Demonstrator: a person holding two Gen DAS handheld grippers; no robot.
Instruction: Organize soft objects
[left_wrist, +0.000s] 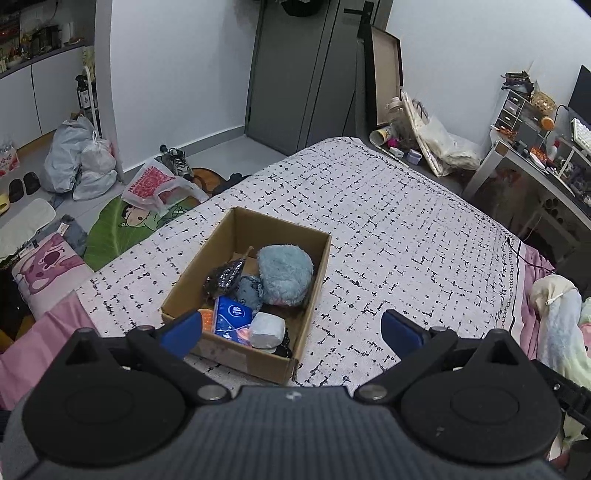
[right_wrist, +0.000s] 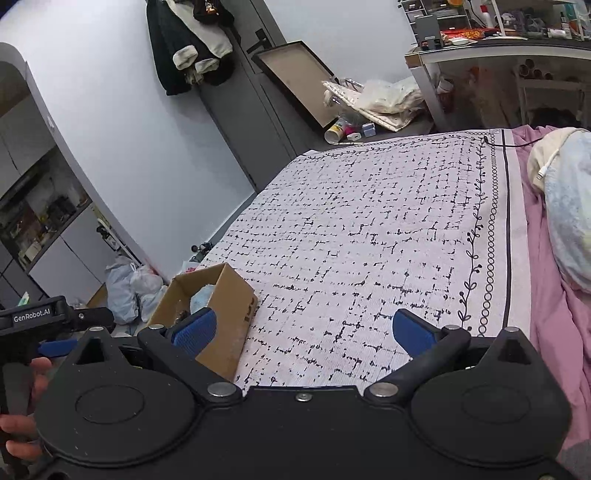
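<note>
A cardboard box (left_wrist: 314, 275) sits on the patterned bed cover (left_wrist: 388, 221). Inside lie a fluffy light-blue plush (left_wrist: 284, 273), a smaller grey-blue plush (left_wrist: 248, 292), a dark sparkly item (left_wrist: 223, 277), a blue tissue pack (left_wrist: 232, 319), a white soft roll (left_wrist: 267, 329) and something orange (left_wrist: 206, 318). My left gripper (left_wrist: 291, 332) is open and empty, hovering over the box's near end. My right gripper (right_wrist: 304, 328) is open and empty above the bare cover, right of the box (right_wrist: 231, 314). The left gripper's body (right_wrist: 40, 321) shows at the right view's left edge.
Pink sheet and a pale pillow (right_wrist: 569, 214) lie at the bed's right. Bags (left_wrist: 81, 158) and shoes clutter the floor at left. A desk (left_wrist: 535, 166) with clutter stands at far right. A grey door (left_wrist: 306, 74) is beyond the bed.
</note>
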